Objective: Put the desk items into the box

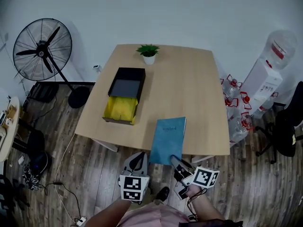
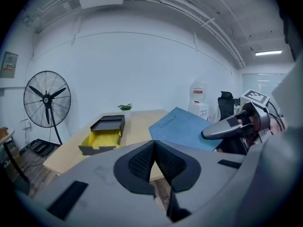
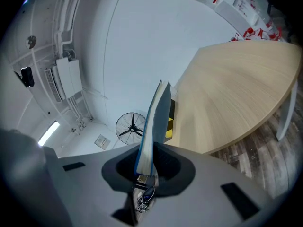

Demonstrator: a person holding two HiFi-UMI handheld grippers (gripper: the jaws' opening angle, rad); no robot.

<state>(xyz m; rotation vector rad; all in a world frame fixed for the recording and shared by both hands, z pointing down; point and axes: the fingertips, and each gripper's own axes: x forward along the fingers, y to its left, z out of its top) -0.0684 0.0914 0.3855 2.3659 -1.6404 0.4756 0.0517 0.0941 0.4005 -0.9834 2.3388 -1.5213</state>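
Note:
A blue notebook (image 1: 167, 139) hangs over the near edge of the wooden desk (image 1: 189, 89), and my right gripper (image 1: 176, 162) is shut on its near edge. In the right gripper view the notebook (image 3: 154, 126) stands edge-on between the jaws. My left gripper (image 1: 137, 162) is below the desk's near edge, shut with nothing in it; its pads (image 2: 163, 162) touch. The box (image 1: 125, 96), black with a yellow inside, lies on the desk's left part, open. In the left gripper view the box (image 2: 103, 135) sits left of the notebook (image 2: 182, 129).
A small potted plant (image 1: 148, 54) stands at the desk's far edge. A floor fan (image 1: 43, 46) is to the left. A water dispenser (image 1: 270, 74) and bottles (image 1: 236, 108) are to the right, with a chair (image 1: 286, 126) beyond.

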